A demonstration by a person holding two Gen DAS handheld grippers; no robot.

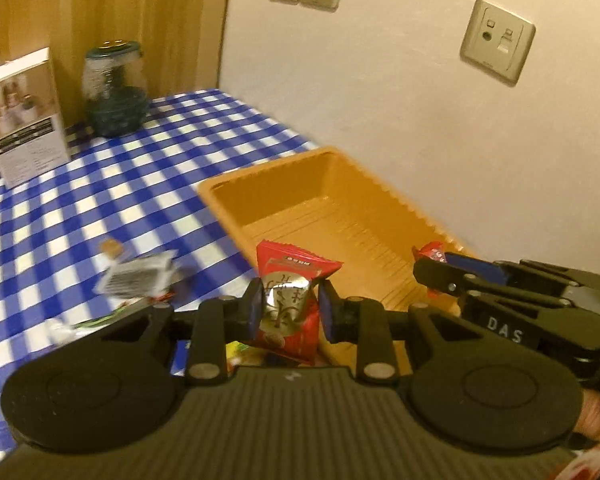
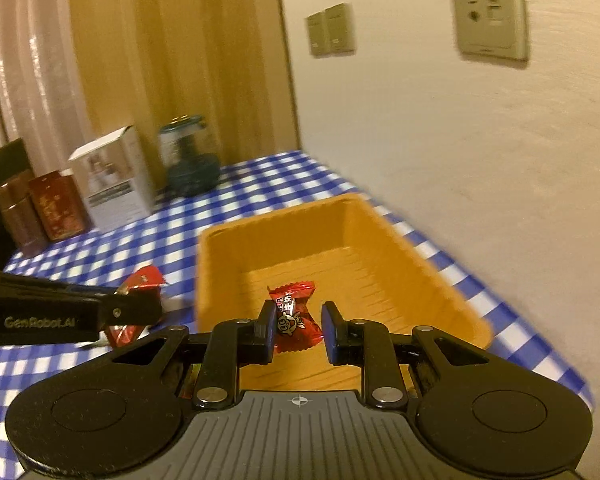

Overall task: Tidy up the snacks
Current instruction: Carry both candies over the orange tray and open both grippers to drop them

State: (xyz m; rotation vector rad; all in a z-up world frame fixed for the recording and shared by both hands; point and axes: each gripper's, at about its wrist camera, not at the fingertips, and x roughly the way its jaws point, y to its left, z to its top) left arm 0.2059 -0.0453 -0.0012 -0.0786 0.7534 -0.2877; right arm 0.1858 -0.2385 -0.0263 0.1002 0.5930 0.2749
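My left gripper (image 1: pixel 288 308) is shut on a red snack packet (image 1: pixel 290 276) with a silver middle, held above the near left corner of the orange tray (image 1: pixel 320 220). In the right wrist view my right gripper (image 2: pixel 298 328) is shut on a small red wrapped candy (image 2: pixel 296 316), held over the near end of the tray (image 2: pixel 300 236), whose ribbed floor is bare. The right gripper (image 1: pixel 440 276) with its candy (image 1: pixel 432 254) reaches in from the right in the left wrist view. In the right wrist view, the left gripper (image 2: pixel 136 312) and its packet (image 2: pixel 142 278) show at the left.
Several loose snack wrappers (image 1: pixel 140 276) lie on the blue checked tablecloth (image 1: pixel 100 200) left of the tray. At the back stand a glass jar (image 1: pixel 114 88), a white box (image 1: pixel 24 116) and two brown tins (image 2: pixel 40 212). The wall runs close along the tray's right side.
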